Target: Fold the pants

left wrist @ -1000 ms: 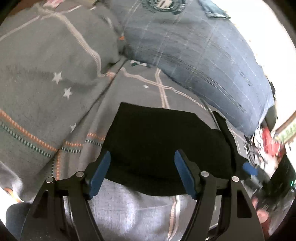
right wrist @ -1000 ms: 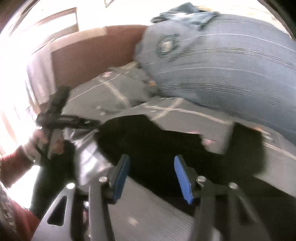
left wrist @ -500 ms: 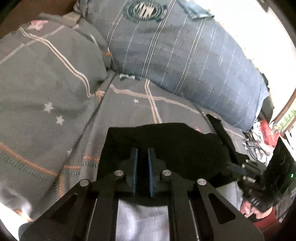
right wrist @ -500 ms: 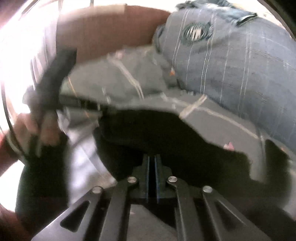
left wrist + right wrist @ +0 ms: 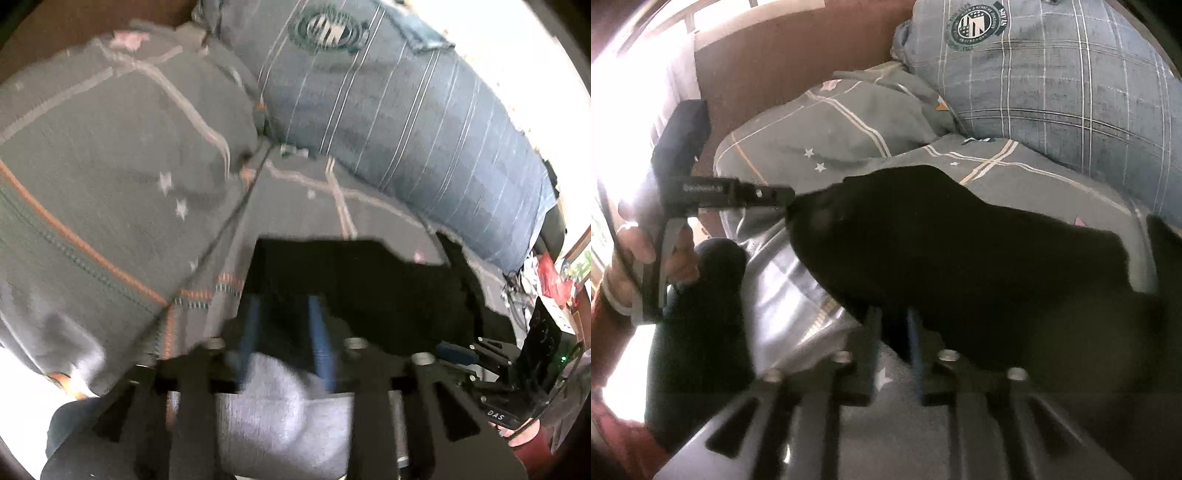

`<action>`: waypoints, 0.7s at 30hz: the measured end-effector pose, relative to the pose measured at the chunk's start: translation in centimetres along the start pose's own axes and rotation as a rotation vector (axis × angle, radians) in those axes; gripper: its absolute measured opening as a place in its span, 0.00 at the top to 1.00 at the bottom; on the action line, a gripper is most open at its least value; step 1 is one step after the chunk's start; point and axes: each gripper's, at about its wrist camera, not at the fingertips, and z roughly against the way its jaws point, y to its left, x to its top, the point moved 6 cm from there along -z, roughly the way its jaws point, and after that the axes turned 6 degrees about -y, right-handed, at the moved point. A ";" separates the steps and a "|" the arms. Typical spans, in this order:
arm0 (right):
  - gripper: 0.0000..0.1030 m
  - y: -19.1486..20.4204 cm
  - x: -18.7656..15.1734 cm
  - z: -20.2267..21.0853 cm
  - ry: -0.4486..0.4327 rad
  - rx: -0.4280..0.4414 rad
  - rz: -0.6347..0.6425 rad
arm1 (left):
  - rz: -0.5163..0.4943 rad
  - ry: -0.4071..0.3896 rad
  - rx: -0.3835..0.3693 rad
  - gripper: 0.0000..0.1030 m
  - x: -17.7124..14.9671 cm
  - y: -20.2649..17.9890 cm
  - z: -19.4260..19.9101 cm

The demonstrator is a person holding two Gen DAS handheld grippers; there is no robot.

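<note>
Pants [image 5: 953, 258] (black) between opening grippers

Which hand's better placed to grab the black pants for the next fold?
Left, probably: left gripper sits at the pants' corner; right gripper is mid-hem under bulky cloth. Both pairs of fingers are opening, fabric between.

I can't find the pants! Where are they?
The black pants lie on the grey bedspread, in the middle of both views, in front of the blue pillow.
</note>
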 end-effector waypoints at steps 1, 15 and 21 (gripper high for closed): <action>0.73 -0.2 0.4 0.7 -0.016 -0.011 0.004 | 0.003 -0.024 -0.008 0.41 0.6 -0.5 0.7; 0.40 -12.5 3.8 8.5 -0.118 -0.377 -0.173 | -0.092 0.094 -0.152 0.28 -1.7 -10.4 -6.3; 0.34 -19.9 4.2 10.0 -0.082 -0.526 -0.321 | -0.195 0.117 -0.117 0.28 -3.9 -11.7 -7.4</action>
